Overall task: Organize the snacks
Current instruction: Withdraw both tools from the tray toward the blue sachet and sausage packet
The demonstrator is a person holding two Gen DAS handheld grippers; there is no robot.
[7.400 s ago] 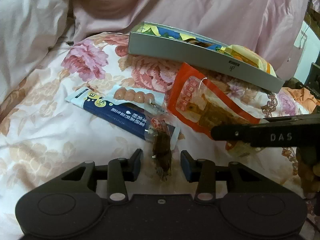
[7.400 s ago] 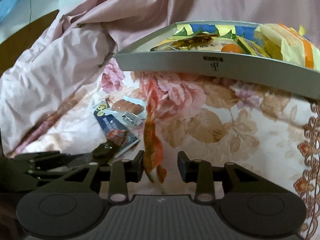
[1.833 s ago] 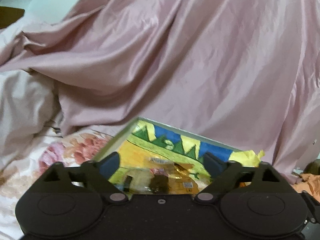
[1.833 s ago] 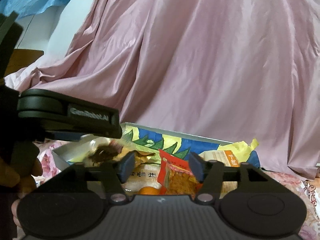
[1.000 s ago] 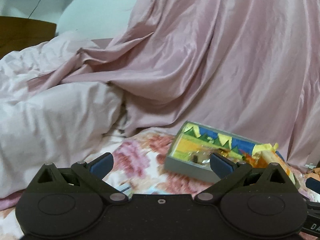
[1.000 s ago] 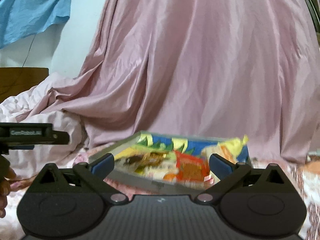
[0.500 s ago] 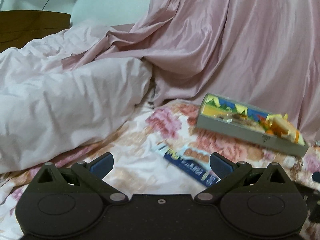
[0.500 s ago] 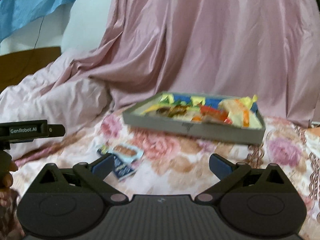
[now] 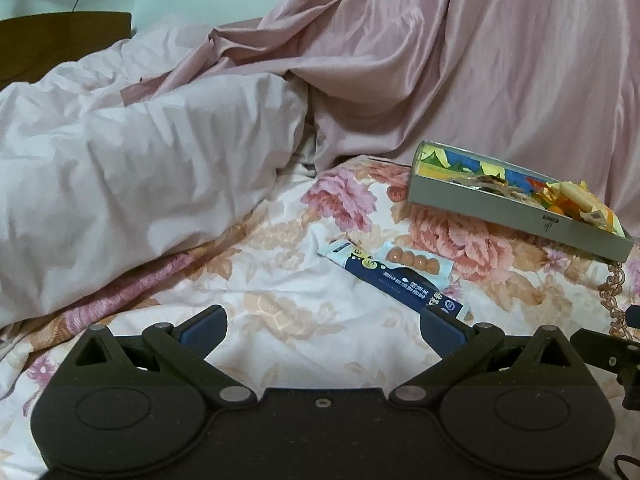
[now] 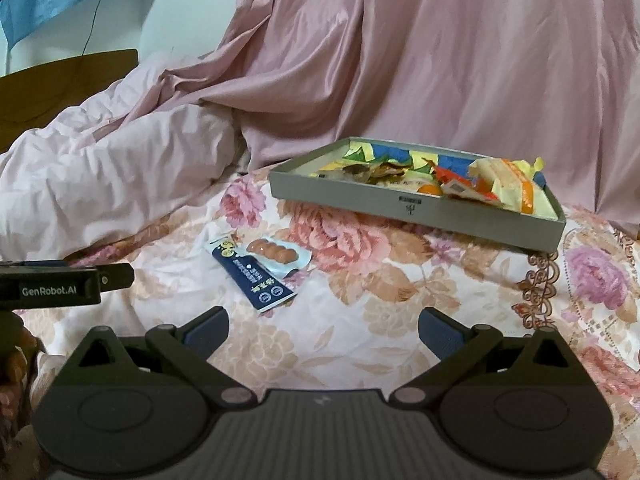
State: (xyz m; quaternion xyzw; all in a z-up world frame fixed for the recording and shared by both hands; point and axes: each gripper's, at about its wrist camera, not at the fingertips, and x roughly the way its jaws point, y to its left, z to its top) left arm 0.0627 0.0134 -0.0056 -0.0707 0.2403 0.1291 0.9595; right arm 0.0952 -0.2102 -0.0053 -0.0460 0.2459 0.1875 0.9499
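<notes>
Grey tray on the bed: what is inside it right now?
The grey tray holds a heap of snack packets: yellow, orange and red wrappers over a colourful printed lining. Packets lower in the heap are covered and cannot be identified.

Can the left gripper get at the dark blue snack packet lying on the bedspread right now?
Probably yes. The left gripper is open and empty, and the dark blue snack packet lies flat on the bedspread just ahead of it, with nothing in between.

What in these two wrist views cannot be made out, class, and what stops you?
- Tray contents: left wrist view, near wall hides most.
- Dark blue packet corner: left wrist view, a fingertip covers it.
- Packet lettering: both views, too small.
- Left gripper in right wrist view: frame edge cuts it.
</notes>
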